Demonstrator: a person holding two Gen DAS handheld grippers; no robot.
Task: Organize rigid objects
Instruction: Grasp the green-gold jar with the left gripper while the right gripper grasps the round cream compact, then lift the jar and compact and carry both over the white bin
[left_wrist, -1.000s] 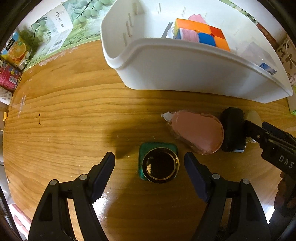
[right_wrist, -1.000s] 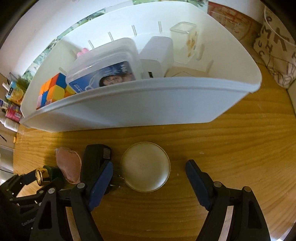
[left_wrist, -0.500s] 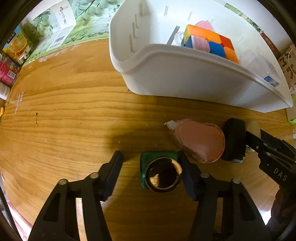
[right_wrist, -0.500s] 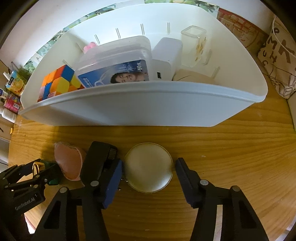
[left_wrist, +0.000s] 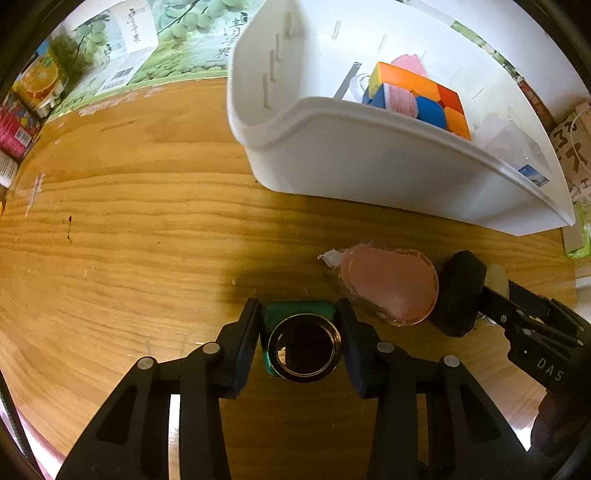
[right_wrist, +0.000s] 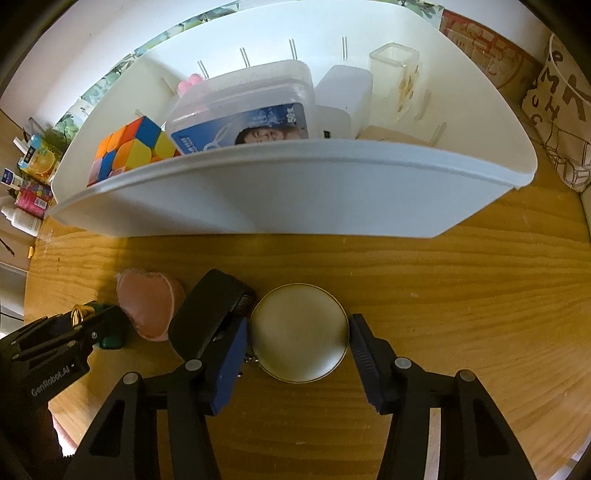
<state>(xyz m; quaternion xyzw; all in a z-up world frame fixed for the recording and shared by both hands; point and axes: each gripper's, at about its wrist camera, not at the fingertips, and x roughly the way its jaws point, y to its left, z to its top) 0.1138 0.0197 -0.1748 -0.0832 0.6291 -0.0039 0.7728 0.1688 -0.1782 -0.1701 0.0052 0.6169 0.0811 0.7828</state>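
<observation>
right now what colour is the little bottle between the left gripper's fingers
Green body with a gold-rimmed top, seen best in the left wrist view: bottle.

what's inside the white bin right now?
In the bin: cube, labelled plastic box, white block, clear cup, something pink. The front wall hides the floor and lower items.

"GenRobot.AI" on left gripper (right_wrist: 79, 319), "DAS" on right gripper (left_wrist: 491, 295)
</observation>
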